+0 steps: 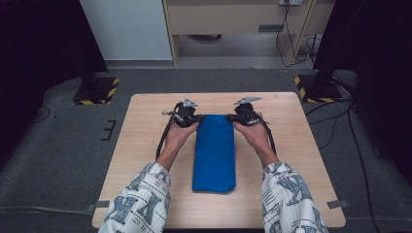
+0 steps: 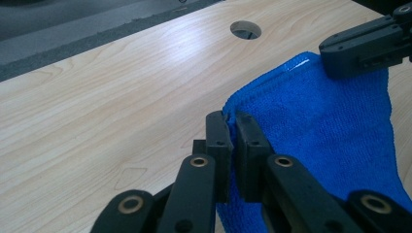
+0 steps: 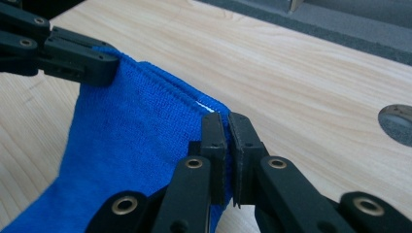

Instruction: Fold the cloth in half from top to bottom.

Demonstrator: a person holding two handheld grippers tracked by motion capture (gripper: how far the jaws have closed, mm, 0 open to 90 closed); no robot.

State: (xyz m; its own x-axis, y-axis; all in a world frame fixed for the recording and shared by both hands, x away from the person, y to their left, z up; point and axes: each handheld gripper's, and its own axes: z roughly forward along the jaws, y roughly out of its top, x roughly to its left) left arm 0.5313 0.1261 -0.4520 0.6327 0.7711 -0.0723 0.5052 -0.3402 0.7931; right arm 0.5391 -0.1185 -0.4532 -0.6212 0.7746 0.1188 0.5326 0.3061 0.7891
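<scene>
Two grippers hold one blue towel (image 1: pixel 214 151), which lies folded into a long narrow strip down the middle of the wooden table (image 1: pixel 145 141), its long axis running from the near edge toward the far edge. The left gripper (image 1: pixel 194 118) pinches the far left corner of the strip and the right gripper (image 1: pixel 231 117) pinches the far right corner, so the far short edge hangs between them while the near end rests flat on the wood. Taking both far corners at once reads as preparation for a fold: with the edge held taut at two points, the cloth can be carried toward the near end without sagging or twisting. In the left gripper view, the left gripper (image 2: pixel 232 127) has its jaws almost together, with only the thickness of the towel (image 2: pixel 330 131) edge between the pads; the corner is raised off the table (image 2: pixel 121 107) and the fabric slopes down behind it. In the right gripper view, the right gripper (image 3: pixel 227 127) shows the same narrow clamp on the towel (image 3: pixel 131 136), a small white tag peeking out just beside the pads. Each view also catches the other gripper gripping its corner farther off. A round cable hole (image 2: pixel 245 30) sits in the table near the far right corner, well apart from the cloth.
</scene>
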